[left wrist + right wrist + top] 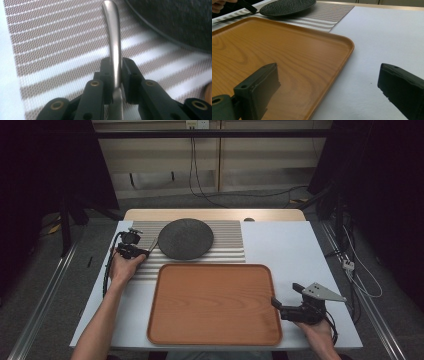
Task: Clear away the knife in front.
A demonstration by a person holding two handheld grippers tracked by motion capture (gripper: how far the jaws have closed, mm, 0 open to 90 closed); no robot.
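Note:
My left gripper [144, 252] [115, 68] is shut on a slim metal piece of cutlery [113, 37], which it holds by one end. The cutlery [153, 244] points toward the left edge of a dark round plate [185, 238] [175, 20] lying on a striped placemat [230, 245] [50, 37]. In the right gripper view the cutlery [235, 17] shows as a thin dark line beside the plate [287, 6]. My right gripper [285, 295] [329, 82] stands open just off the right edge of a wooden tray [215, 305] [274, 50], with nothing between its jaws.
The tray lies at the near middle of the white tabletop [290, 245] [387, 37], just in front of the placemat [332, 15]. Cables hang past the table's right edge [357, 270].

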